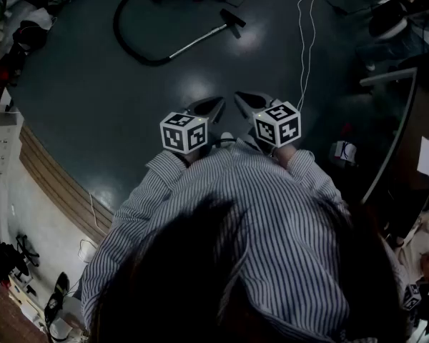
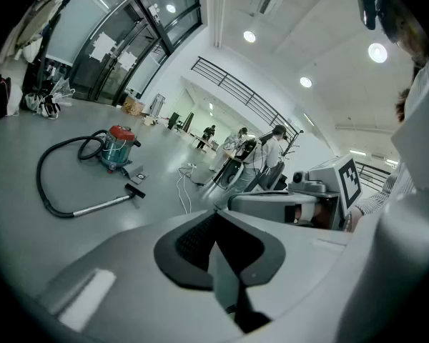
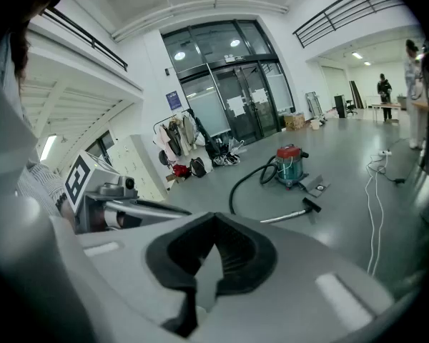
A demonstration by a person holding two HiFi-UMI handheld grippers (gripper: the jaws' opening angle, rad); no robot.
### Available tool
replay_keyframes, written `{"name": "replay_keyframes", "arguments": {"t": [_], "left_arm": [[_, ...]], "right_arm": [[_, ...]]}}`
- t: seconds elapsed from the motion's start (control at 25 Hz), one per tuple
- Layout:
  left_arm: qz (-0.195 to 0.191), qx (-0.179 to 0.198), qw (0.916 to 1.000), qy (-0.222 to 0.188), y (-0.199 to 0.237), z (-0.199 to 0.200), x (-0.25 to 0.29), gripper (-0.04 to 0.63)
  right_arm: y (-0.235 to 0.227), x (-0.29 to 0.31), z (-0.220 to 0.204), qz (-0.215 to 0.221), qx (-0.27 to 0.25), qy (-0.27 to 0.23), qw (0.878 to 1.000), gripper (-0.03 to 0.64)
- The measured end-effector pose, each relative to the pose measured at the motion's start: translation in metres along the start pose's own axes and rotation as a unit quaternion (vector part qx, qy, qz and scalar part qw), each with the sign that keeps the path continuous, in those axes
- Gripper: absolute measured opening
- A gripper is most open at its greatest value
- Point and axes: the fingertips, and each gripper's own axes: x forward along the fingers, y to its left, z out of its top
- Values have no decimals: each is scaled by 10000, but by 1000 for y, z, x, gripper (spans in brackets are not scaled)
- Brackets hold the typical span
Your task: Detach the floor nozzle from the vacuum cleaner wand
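**Two clenched claws, one vacuum waiting across the floor**

The person in the striped shirt (image 1: 236, 220) stood holding two grippers side by side in front of the chest. The left gripper (image 1: 216, 104) and the right gripper (image 1: 240, 98) each carried one marker cube, so two cubes in all, (image 1: 184, 132) and (image 1: 277, 123), printed with black-and-white square patterns and no lettering. In its own view the left gripper (image 2: 216, 216) had its jaws clenched together on nothing. The right gripper (image 3: 213, 224) was the same, pads met and empty.

There was one vacuum cleaner on the grey floor, well apart from both grippers. I counted:
- one canister (image 2: 118, 147) with a red top and a teal body
- one black hose (image 1: 121, 38) curling away in a loop
- one metal wand (image 1: 196, 43) lying flat
- one black floor nozzle (image 1: 234, 18) sitting on the wand's far end

One small flat grey piece (image 3: 318, 186) lay between the canister and the nozzle. One thin white cable (image 1: 305, 41) trailed over the floor to the right of the wand.

White sheets (image 3: 236, 106) hung on the glass doors, with a blue sign (image 3: 173, 100) beside them. Their print was too small for me to read. I could make out no brand on the canister.
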Motion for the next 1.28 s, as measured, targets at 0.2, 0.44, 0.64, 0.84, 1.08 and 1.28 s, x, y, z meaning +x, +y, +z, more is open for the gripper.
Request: {"name": "replay_keyframes", "arguments": {"t": [0.2, 0.44, 0.64, 0.84, 1.08, 1.28], "left_arm": [[17, -116, 9999, 6, 0, -4, -2, 6], [4, -164, 9999, 55, 1, -7, -1, 6], [-9, -190, 9998, 61, 2, -8, -1, 6], [-7, -221, 9997, 66, 5, -7, 2, 6], [19, -266, 9996, 99, 5, -5, 9, 6], [126, -294, 9995, -8, 12, 9, 20, 6]], "right_arm": [[-2, -2, -5, -20, 87, 42, 10000, 2], [-3, -1, -8, -20, 109, 81, 9999, 2], [-3, 0, -10, -7, 83, 139, 9999, 2], [-4, 2, -5, 123, 279, 12, 9995, 2], [-10, 3, -5, 232, 358, 75, 9991, 2], [-29, 8, 5, 147, 399, 82, 9991, 2]]}}
